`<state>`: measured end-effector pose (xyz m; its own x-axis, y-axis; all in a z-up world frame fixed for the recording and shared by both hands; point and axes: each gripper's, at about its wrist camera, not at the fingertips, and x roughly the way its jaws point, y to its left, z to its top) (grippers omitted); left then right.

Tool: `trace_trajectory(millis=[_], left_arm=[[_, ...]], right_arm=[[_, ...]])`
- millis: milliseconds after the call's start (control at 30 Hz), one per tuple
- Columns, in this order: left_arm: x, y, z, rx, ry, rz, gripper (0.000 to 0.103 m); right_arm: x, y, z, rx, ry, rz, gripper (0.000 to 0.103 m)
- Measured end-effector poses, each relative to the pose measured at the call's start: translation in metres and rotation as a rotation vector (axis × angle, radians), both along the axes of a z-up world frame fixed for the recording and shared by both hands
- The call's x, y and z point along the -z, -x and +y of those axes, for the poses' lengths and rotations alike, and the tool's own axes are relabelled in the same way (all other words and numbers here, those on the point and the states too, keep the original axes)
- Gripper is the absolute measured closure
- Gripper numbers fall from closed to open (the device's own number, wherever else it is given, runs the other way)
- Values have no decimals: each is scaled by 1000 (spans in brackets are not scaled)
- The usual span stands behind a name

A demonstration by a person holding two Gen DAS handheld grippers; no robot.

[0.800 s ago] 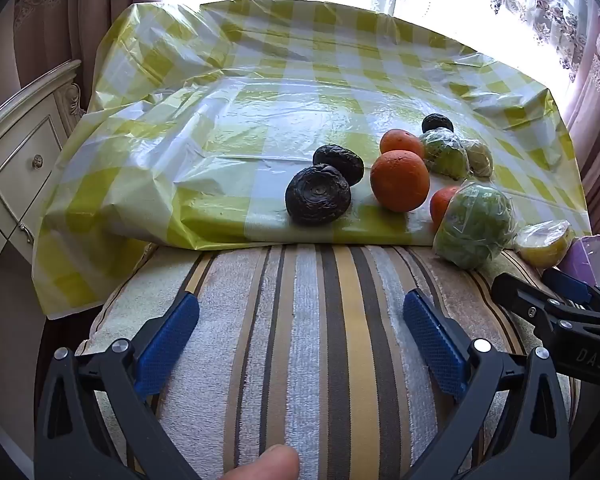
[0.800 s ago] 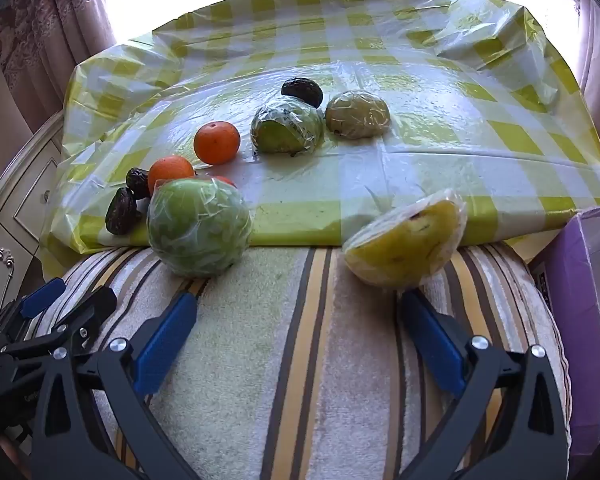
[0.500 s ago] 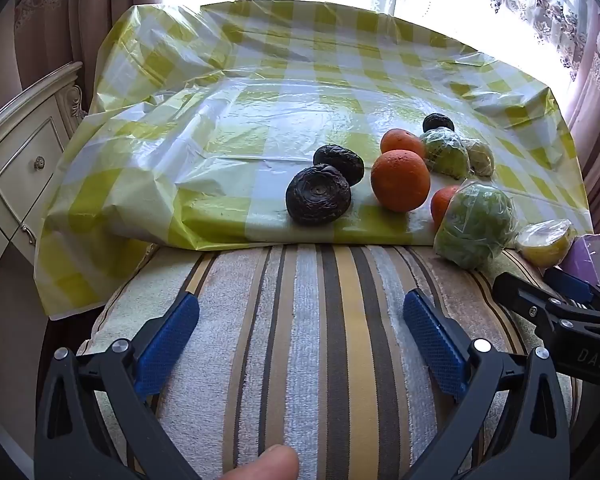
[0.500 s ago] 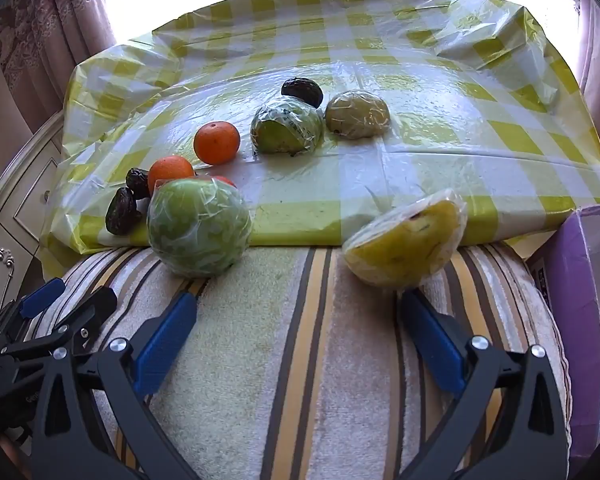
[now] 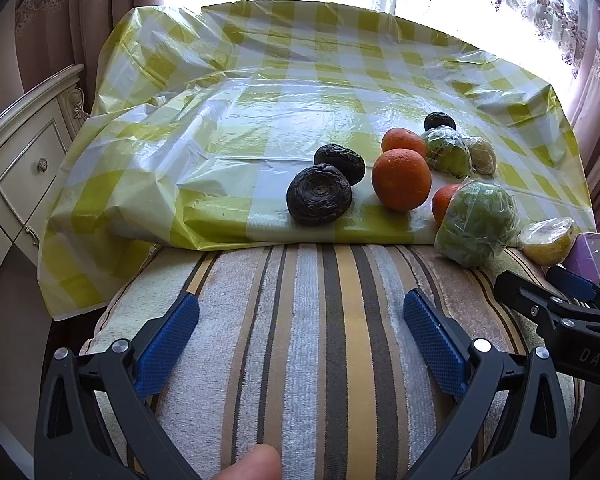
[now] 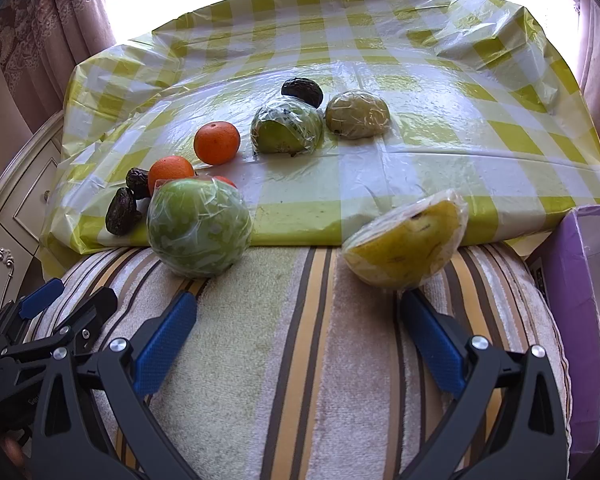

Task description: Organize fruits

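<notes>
Striped towel (image 5: 324, 344) beside checked plastic cloth (image 5: 260, 128), curtained window, both grippers (image 5: 300, 336) (image 6: 296, 328) wide, empty

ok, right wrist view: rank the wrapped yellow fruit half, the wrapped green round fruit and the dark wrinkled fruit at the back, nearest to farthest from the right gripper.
1. Wrapped yellow fruit half: just ahead of the right gripper's right-hand finger, on the striped towel.
2. Wrapped green round fruit: ahead-left, at the towel's far edge.
3. Dark wrinkled fruit: far back on the checked plastic cloth.

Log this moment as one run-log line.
left hand-held gripper: open, empty | right hand-held gripper: open, empty | wrapped green fruit: on striped towel
</notes>
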<state>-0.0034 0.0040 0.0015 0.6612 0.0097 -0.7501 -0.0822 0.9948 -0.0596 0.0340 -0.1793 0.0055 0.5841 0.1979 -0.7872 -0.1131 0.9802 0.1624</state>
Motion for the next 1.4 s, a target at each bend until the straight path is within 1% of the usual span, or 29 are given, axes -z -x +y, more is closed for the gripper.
trace_trajectory(millis=[167, 467, 567, 733, 1400], left_arm=[[1, 2, -1, 3, -7, -2, 4], [2, 3, 2, 3, -2, -1, 4], [1, -3, 1, 1, -1, 1, 4], [1, -3, 1, 0, -2, 1, 4], [1, -3, 1, 0, -4, 1, 4]], right_arm=[[0, 0, 0, 1, 0, -1, 1], [2, 3, 1, 5, -9, -35, 1], [1, 4, 1, 5, 16, -33, 1], [1, 3, 0, 5, -1, -30, 1], [2, 3, 1, 5, 1, -32, 1]])
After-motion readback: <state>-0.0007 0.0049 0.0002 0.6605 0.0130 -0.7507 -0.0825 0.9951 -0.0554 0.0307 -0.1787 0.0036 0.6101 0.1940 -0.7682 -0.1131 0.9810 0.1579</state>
